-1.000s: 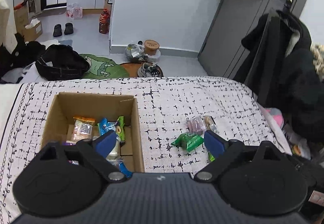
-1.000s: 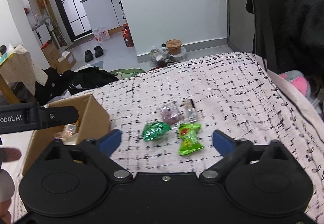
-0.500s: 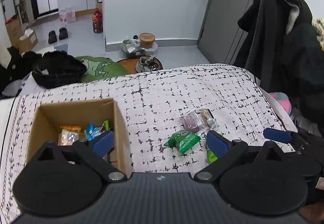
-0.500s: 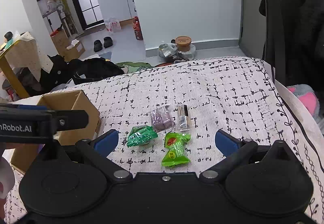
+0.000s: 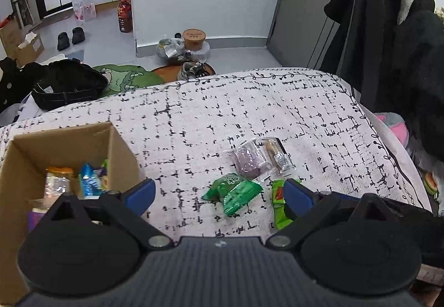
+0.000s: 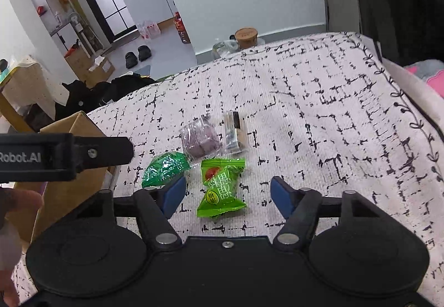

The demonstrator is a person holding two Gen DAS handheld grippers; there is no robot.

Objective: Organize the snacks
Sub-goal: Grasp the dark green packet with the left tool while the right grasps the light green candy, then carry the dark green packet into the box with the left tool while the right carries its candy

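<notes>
Several snack packets lie on the white, black-flecked cloth. A light green packet sits between the fingers of my right gripper, whose jaws are closing; the pads stand clear of it. Left of it lies a dark green packet, with a clear purple packet and a brown bar packet behind. My left gripper hangs open above the dark green packet; its right finger hides part of the light green packet. A cardboard box at the left holds several snacks.
A black bar marked Robot.AI crosses the left side of the right wrist view, with a person's hand below it. Dark coats hang beyond the cloth's right edge. Bags, shoes and a bottle sit on the floor behind.
Both grippers have sunk toward the packets. The left one moved right, away from over the box. The right one's jaws have narrowed around the light green packet.
</notes>
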